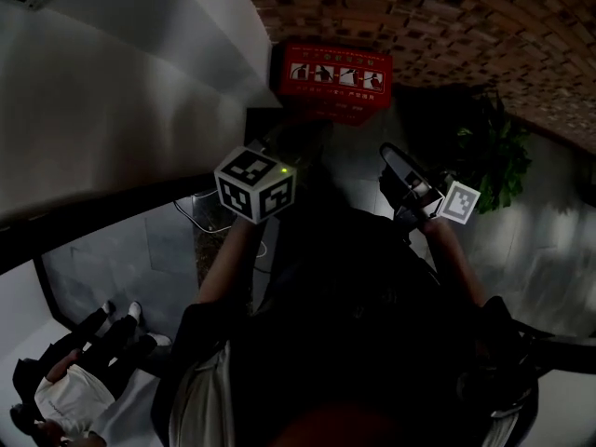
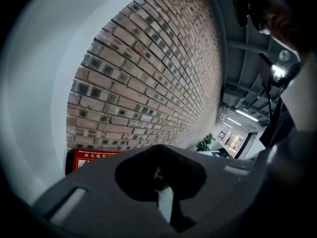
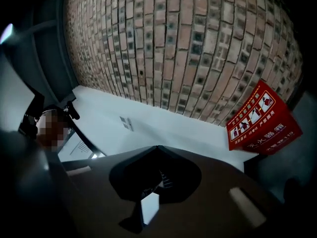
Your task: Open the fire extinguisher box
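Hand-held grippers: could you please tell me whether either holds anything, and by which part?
Nothing: the left hand-held gripper and the right hand-held gripper are both shut and empty.

office lobby: brick wall (image 1: 447,26), plant (image 1: 494,156), extinguisher box (image 1: 331,80)

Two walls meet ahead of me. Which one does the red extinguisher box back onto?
The brown brick wall. The red fire extinguisher box sits at its foot, while the smooth white wall only flanks the box's left end.
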A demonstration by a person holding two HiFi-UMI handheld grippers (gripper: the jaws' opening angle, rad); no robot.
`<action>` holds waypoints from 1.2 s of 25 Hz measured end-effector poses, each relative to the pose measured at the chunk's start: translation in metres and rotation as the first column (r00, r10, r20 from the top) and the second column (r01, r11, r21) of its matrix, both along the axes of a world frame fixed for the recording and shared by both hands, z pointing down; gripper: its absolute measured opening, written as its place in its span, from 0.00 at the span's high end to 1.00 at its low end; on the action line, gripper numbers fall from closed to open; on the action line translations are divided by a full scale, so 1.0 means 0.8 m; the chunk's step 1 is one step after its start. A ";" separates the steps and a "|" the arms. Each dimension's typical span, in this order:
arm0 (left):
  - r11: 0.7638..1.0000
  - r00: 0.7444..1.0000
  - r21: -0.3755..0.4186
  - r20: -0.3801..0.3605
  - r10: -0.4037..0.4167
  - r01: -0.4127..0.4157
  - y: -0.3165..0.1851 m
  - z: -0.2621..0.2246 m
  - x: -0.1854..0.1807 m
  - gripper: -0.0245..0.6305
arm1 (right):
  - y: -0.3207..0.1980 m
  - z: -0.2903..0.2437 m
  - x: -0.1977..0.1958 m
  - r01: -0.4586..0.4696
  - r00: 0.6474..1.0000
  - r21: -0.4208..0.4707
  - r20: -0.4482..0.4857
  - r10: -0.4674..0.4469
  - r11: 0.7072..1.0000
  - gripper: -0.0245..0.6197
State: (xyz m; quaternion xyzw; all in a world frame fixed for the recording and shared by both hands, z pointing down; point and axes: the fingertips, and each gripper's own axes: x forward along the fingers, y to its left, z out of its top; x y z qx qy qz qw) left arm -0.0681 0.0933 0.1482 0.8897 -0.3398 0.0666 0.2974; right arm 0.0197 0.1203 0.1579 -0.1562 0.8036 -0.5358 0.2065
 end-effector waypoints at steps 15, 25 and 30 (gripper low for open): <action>0.964 0.982 -0.191 0.006 -0.189 0.186 -0.078 0.141 -0.036 0.96 | -0.039 0.091 -0.043 0.045 0.994 -0.105 -0.097 -0.056 0.993 0.98; 0.869 0.931 -0.335 0.171 -0.322 0.363 -0.124 0.270 -0.029 0.96 | -0.077 0.179 -0.007 0.088 0.974 -0.161 -0.193 -0.119 0.983 0.98; 0.780 0.921 -0.492 0.178 -0.346 0.387 -0.133 0.356 -0.019 0.95 | -0.093 0.265 -0.002 0.111 0.950 -0.182 -0.269 -0.158 0.977 0.98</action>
